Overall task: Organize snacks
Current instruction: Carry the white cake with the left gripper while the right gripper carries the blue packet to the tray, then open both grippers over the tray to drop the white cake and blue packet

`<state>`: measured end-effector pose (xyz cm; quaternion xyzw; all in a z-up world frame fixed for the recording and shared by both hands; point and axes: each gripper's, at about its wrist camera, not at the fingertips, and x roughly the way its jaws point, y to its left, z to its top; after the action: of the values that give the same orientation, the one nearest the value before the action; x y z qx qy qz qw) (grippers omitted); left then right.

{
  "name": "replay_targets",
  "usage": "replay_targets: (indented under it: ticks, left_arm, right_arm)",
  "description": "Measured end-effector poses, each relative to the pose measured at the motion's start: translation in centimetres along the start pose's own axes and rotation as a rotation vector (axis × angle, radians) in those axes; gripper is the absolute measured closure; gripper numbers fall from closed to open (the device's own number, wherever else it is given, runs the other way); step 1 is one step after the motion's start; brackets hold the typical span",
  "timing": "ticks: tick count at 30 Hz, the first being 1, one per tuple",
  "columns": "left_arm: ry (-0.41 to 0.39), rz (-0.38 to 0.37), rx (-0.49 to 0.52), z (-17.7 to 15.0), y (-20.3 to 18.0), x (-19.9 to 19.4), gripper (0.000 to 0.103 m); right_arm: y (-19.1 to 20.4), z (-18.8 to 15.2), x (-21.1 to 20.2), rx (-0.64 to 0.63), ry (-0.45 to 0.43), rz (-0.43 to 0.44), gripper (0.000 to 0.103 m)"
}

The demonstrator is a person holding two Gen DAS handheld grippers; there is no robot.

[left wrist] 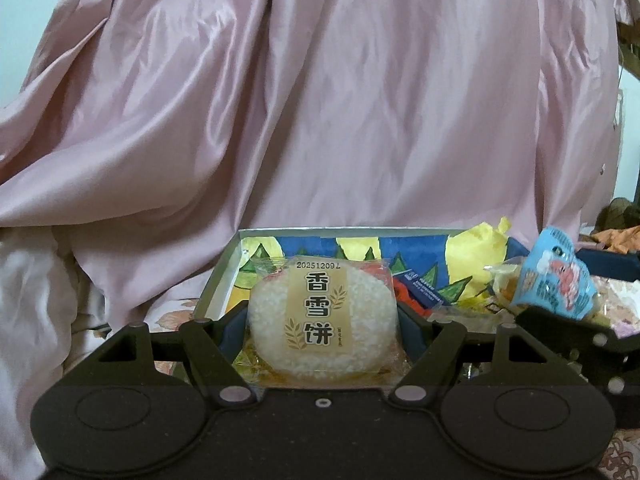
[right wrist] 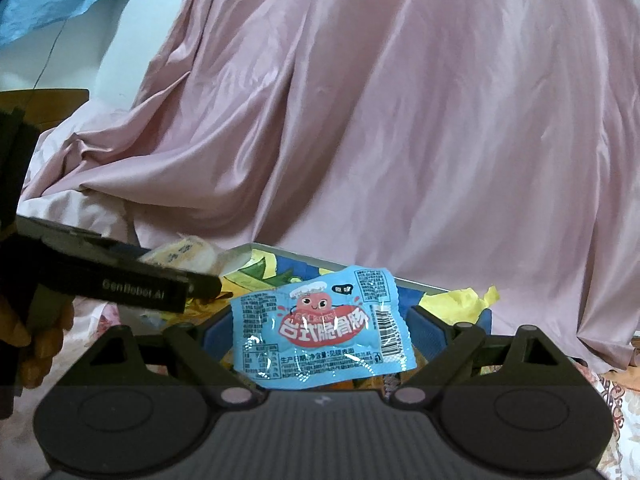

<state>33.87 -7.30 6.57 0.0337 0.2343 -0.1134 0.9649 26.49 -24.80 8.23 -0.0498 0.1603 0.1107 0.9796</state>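
Observation:
My left gripper (left wrist: 322,330) is shut on a clear-wrapped white rice cracker (left wrist: 320,320) and holds it over the near end of a colourful snack box (left wrist: 224,276). My right gripper (right wrist: 320,336) is shut on a light blue sausage packet (right wrist: 320,328), held over the same box (right wrist: 416,286). The blue packet also shows in the left wrist view (left wrist: 554,276), at the right. The left gripper and its cracker (right wrist: 184,258) show at the left of the right wrist view.
The box holds red (left wrist: 404,292) and other wrapped snacks, with crumpled yellow paper (left wrist: 476,248) at its far right corner. A large pink satin cloth (left wrist: 320,100) rises behind the box. White and floral bedding (left wrist: 36,280) lies to the left.

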Motion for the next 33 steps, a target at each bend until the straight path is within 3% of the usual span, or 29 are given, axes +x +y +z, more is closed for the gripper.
replay_targets:
  ticks: [7, 33]
  left_arm:
    - [0.02, 0.014, 0.016, -0.1, -0.1, 0.8, 0.027]
    - [0.079, 0.027, -0.003, 0.1, 0.2, 2.5, 0.027]
  right_arm:
    - [-1.1, -0.4, 1.0, 0.039, 0.035, -0.031, 0.011]
    - [-0.8, -0.5, 2.5, -0.004, 0.07, -0.037, 0.011]
